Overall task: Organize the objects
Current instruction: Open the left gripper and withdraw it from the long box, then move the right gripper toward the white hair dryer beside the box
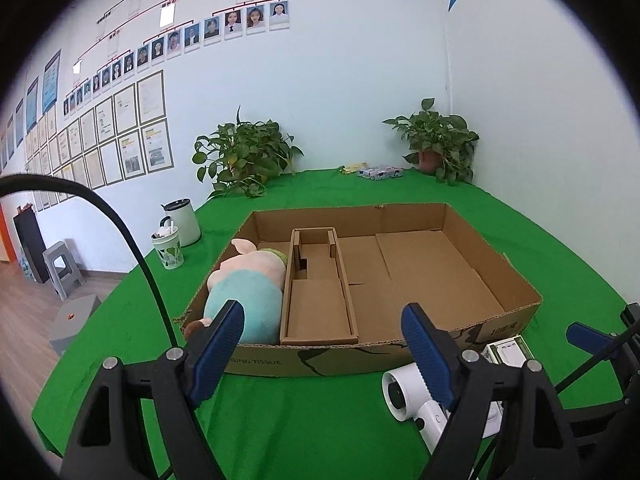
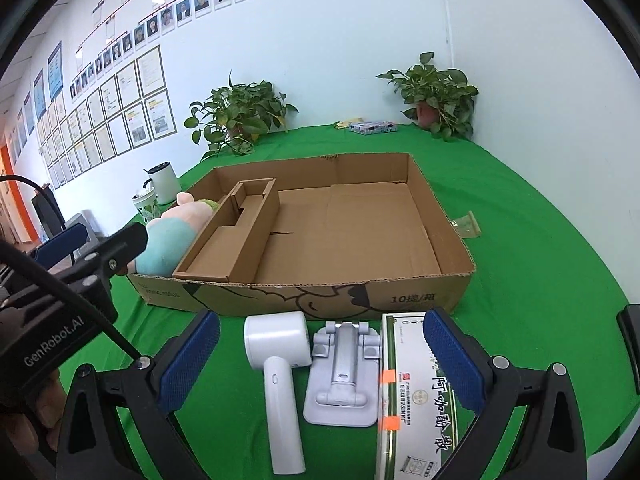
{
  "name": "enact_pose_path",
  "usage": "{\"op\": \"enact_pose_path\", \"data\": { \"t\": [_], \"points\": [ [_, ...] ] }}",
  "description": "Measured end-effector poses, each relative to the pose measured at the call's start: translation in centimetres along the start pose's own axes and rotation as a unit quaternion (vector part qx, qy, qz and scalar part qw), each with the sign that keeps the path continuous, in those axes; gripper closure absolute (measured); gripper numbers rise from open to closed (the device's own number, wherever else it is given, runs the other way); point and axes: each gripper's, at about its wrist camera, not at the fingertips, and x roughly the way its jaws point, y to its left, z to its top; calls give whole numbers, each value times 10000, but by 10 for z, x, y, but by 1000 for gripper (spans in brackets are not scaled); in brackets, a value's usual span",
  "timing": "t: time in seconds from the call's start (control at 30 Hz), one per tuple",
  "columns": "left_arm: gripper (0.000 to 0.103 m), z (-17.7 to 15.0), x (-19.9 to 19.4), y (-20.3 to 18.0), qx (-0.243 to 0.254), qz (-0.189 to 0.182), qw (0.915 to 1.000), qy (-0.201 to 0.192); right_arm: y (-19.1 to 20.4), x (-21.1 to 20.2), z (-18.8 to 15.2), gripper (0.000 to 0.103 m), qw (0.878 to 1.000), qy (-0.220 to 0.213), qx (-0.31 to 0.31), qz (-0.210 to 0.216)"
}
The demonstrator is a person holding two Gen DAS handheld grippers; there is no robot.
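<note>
A shallow cardboard box [image 1: 516, 280] [image 2: 440, 292] sits on the green table, with a narrow cardboard divider tray [image 1: 316, 304] [image 2: 236, 232] inside. A plush toy [image 1: 244, 288] [image 2: 172, 236] lies in the box's left compartment. In front of the box lie a white handheld device [image 2: 280, 364] [image 1: 400, 396], a grey phone stand [image 2: 344, 376] and a green-and-white medicine box [image 2: 416, 400] [image 1: 508, 354]. My left gripper [image 1: 324, 352] is open and empty, near the box's front wall. My right gripper [image 2: 320, 360] is open and empty above the three items.
Two potted plants [image 1: 244, 152] [image 1: 436, 140] stand at the back by the wall. A white kettle [image 1: 182, 222] and a patterned cup [image 1: 168, 250] stand left of the box. A tissue pack [image 1: 380, 172] lies at the back. A small plastic bag [image 2: 466, 224] lies right of the box.
</note>
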Motion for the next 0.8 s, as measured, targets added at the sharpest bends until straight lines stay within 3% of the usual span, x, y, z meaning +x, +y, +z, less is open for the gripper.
{"op": "enact_pose_path", "data": {
  "t": [0.47,0.63,0.8],
  "points": [
    [22,-18,20,-4,-122,179,9989,413,-11,20,-9,1,9994,275,-181,92],
    [22,-23,15,4,-343,-46,9981,503,1,14,-10,1,9987,275,-427,25],
    [22,-24,4,13,-214,-158,9988,421,11,6,-16,1,9990,233,-377,-48]
  ]
}}
